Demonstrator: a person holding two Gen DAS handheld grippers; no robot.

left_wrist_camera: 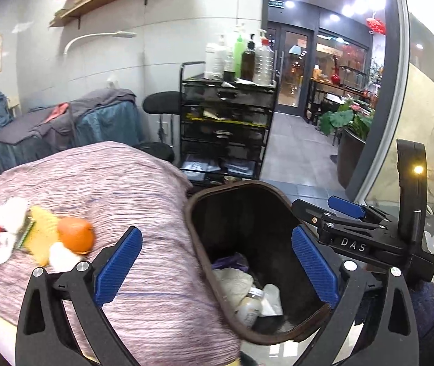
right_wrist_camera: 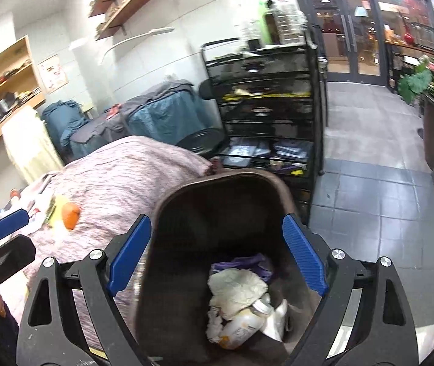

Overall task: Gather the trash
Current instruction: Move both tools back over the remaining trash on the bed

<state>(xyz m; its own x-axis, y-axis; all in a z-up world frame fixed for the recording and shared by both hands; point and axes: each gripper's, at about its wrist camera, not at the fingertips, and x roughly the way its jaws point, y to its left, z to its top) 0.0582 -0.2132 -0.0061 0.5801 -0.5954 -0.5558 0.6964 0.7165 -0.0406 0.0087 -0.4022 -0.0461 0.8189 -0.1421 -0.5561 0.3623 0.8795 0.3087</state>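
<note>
A brown trash bin (left_wrist_camera: 193, 235) stands against the bed and holds a crumpled white paper (right_wrist_camera: 235, 286), a pale plastic bottle (right_wrist_camera: 244, 323) and a purple wrapper (right_wrist_camera: 247, 262). On the bed's pink striped cover (left_wrist_camera: 125, 189) lie an orange (left_wrist_camera: 75, 235), a yellow scrap (left_wrist_camera: 43, 231) and white tissues (left_wrist_camera: 9, 216). My left gripper (left_wrist_camera: 217, 238) hangs open over the bin's left rim, nothing between its blue pads. To its right, over the bin's mouth, my right gripper (right_wrist_camera: 217, 225) is open and empty too. Each gripper shows in the other's view: the right gripper (left_wrist_camera: 313, 202), the left gripper (right_wrist_camera: 29, 230).
A black mesh cart (left_wrist_camera: 226, 122) topped with bottles stands behind the bin, with a black stool (left_wrist_camera: 162, 103) beside it. Chairs draped in blue and grey cloth (left_wrist_camera: 95, 122) line the wall. Grey tiled floor (right_wrist_camera: 369, 198) runs right toward glass doors and a potted plant (left_wrist_camera: 351, 122).
</note>
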